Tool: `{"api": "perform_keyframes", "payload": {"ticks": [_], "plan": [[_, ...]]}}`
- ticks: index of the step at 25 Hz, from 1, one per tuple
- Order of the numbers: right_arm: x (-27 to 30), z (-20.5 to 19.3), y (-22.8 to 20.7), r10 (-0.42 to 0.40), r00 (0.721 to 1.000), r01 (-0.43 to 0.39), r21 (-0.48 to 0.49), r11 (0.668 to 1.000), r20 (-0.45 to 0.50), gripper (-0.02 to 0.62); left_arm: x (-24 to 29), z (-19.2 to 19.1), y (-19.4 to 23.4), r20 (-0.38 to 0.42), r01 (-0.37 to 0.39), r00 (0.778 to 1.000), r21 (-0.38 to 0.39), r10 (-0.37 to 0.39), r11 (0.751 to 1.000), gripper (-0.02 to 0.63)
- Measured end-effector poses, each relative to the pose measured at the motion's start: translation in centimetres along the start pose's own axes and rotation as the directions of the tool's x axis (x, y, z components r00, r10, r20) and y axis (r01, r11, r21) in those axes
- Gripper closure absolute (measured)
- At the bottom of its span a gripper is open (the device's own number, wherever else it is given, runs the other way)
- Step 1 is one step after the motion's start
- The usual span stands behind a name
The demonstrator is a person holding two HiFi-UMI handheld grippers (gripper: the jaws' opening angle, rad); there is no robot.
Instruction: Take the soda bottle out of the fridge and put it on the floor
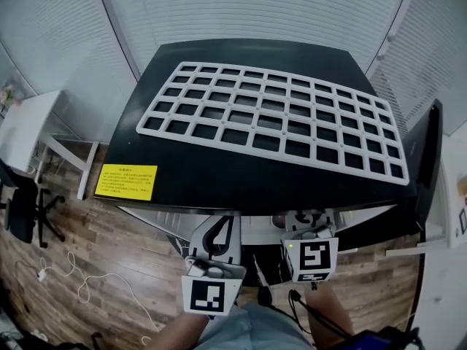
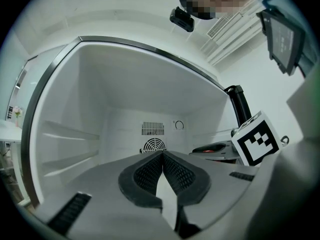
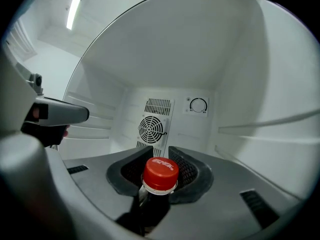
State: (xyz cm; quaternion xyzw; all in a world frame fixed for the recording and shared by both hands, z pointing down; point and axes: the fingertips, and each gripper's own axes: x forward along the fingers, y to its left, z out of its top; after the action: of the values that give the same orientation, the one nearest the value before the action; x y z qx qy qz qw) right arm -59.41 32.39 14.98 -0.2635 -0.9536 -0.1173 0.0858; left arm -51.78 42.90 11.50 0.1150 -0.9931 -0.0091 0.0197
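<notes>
**Ben:** What is right up close?

**Mia:** The soda bottle (image 3: 150, 206). It is dark and has a red cap (image 3: 160, 173). It fills the bottom of the right gripper view.

**Ben:** Who has it?

**Mia:** The right claw (image 3: 160, 150). Its two jaws are clamped on the bottle's neck, one on each side, just under the cap. The cap pokes up above them.

**Ben:** Where is the bottle?

**Mia:** Inside the fridge (image 3: 250, 84), near the open front. I can't tell if its bottom stands on anything, because the claw hides that.

**Ben:** What is behind it?

**Mia:** The white back wall. It has a round fan grille (image 3: 151, 129) on it. A little dial (image 3: 198, 105) sits higher up, to the right of the grille.

**Ben:** And the other claw?

**Mia:** The left claw (image 2: 162, 153) is in the fridge too, beside the right one. Its jaws are squeezed together at the tips, and nothing is between them.

**Ben:** What shows from above?

**Mia:** The fridge has a black top (image 1: 219, 172). A white grid rack (image 1: 270, 119) lies flat on it. A yellow sticker (image 1: 126, 181) is at the front left corner. Both grippers reach in under the front edge. The left marker cube (image 1: 212, 296) and the right marker cube (image 1: 310, 259) stick out toward the person. The wood floor (image 1: 109, 246) is below. A white cable (image 1: 87, 283) lies on it, off to the left.
</notes>
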Motion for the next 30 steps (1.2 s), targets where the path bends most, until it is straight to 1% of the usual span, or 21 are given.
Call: {"api": "perform_keyframes", "payload": {"ticks": [2,4,6,9,11,13,18,21,23,25,28,30], "plan": [[-0.1,1.1,2.3,-0.002,1.0,0.002,-0.016,1.0,0.004,0.486,-1.6,0.6,1.9,0.009,0.004,1.0,-0.003,-0.004,1.0,0.589],[-0.7,2.0,3.3,-0.012,0.999,0.012,-0.026,1.0,0.03,0.488,-2.7,1.0,2.4,0.013,0.009,1.0,-0.006,-0.009,1.0,0.589],[-1.9,2.2,3.0,-0.014,0.999,0.015,-0.023,1.0,0.051,0.489,-3.1,1.0,1.5,0.017,0.014,1.0,-0.008,-0.014,1.0,0.589],[-3.5,1.5,1.8,-0.008,0.998,0.01,-0.016,1.0,0.069,0.489,-2.8,0.3,-0.9,0.022,0.033,0.999,-0.007,-0.033,0.999,0.589],[-4.2,1.8,2.8,-0.002,0.998,0.003,-0.012,1.0,0.068,0.489,-3.4,0.3,-0.8,0.03,0.048,0.998,-0.008,-0.048,0.999,0.589],[-4.8,3.1,4.9,0.0,0.997,0.001,-0.016,1.0,0.077,0.489,-4.7,1.1,0.6,0.044,0.064,0.997,-0.011,-0.063,0.998,0.589],[-5.3,6.1,8.0,-0.022,0.993,0.025,-0.021,0.999,0.116,0.489,-5.0,2.3,2.7,0.062,0.143,0.988,-0.03,-0.141,0.989,0.589],[-5.8,7.5,9.6,-0.034,0.989,0.035,-0.006,0.999,0.145,0.489,-4.8,2.2,3.3,0.05,0.199,0.979,-0.034,-0.197,0.979,0.589],[-7.0,7.3,8.9,-0.05,0.987,0.047,0.023,0.999,0.152,0.489,-4.1,1.7,1.8,0.037,0.238,0.971,-0.026,-0.237,0.971,0.589],[-8.6,6.4,7.3,-0.079,0.984,0.071,0.056,0.996,0.161,0.489,-3.3,1.1,-0.7,0.031,0.281,0.959,-0.019,-0.28,0.959,0.589],[-12.0,4.6,5.2,-0.123,0.975,0.109,0.086,0.99,0.184,0.489,-3.2,0.0,-5.2,0.03,0.338,0.94,0.009,-0.339,0.941,0.589],[-15.5,2.7,4.0,-0.139,0.971,0.123,0.091,0.988,0.195,0.489,-4.1,-0.8,-8.8,0.038,0.358,0.932,0.035,-0.359,0.933,0.589]]}}
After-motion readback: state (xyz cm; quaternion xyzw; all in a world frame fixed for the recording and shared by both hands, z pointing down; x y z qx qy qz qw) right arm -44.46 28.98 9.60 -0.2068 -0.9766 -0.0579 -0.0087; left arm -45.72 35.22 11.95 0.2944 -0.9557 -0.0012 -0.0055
